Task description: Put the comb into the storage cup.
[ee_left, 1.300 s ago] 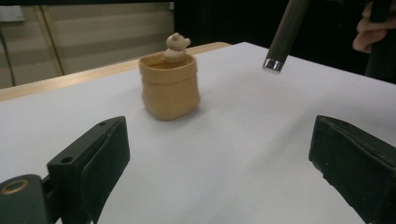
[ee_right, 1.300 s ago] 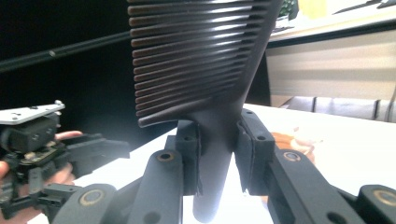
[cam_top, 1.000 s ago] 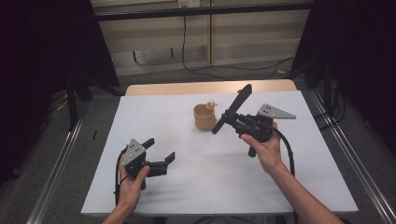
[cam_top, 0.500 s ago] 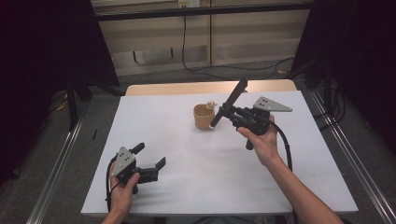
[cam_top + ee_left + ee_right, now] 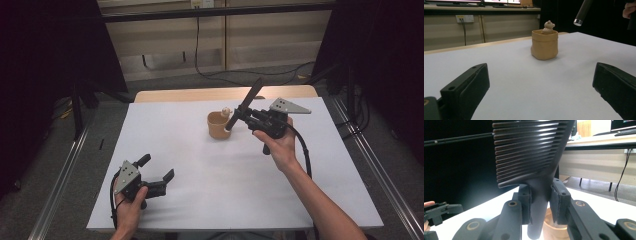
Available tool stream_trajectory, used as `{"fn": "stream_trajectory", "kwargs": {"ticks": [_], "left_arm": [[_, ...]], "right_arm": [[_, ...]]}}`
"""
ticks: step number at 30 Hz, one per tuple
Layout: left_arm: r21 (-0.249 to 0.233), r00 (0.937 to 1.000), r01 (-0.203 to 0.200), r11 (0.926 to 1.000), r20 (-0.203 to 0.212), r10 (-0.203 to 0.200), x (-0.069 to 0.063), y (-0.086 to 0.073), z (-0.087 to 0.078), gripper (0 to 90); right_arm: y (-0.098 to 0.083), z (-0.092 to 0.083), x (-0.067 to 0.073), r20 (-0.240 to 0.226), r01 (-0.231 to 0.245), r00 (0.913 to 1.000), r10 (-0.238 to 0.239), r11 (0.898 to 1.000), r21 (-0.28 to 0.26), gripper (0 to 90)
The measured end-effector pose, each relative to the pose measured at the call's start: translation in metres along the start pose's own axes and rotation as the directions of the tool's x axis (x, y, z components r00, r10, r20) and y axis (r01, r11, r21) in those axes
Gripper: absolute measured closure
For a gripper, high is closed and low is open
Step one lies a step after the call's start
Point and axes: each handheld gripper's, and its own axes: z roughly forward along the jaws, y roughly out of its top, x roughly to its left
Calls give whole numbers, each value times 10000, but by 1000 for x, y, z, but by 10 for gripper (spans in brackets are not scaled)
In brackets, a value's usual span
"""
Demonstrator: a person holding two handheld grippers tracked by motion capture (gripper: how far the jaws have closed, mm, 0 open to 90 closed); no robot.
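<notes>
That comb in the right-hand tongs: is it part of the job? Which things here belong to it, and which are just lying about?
Part of the job:
- dark comb, clamped in the right tongs, handle end down over the cup
- tan cup with a small figure inside

Just about:
- left tongs, open, holding nothing
- wall socket
- floor cables

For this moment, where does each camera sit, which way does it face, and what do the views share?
High view: above the person's side, looking forward and down on the white table; both forearms, left gripper and right gripper show.
Left gripper view: low over the table, facing the tan cup; open jaws.
Right gripper view: looks up the held comb.
Shared: cup and comb handle.
</notes>
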Motion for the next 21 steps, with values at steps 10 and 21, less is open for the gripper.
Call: {"fn": "stream_trajectory", "kwargs": {"ticks": [10,21], "left_arm": [[66,10000,10,10000,1,-10,-2,0,-2,30],[188,10000,-81,9998,-54,82,1,-2,-5,31]], "right_arm": [[10,11,-6,231,214,9995,-215,9998,53,726],[17,30,-9,358,543,9978,-551,9982,246,725]]}}
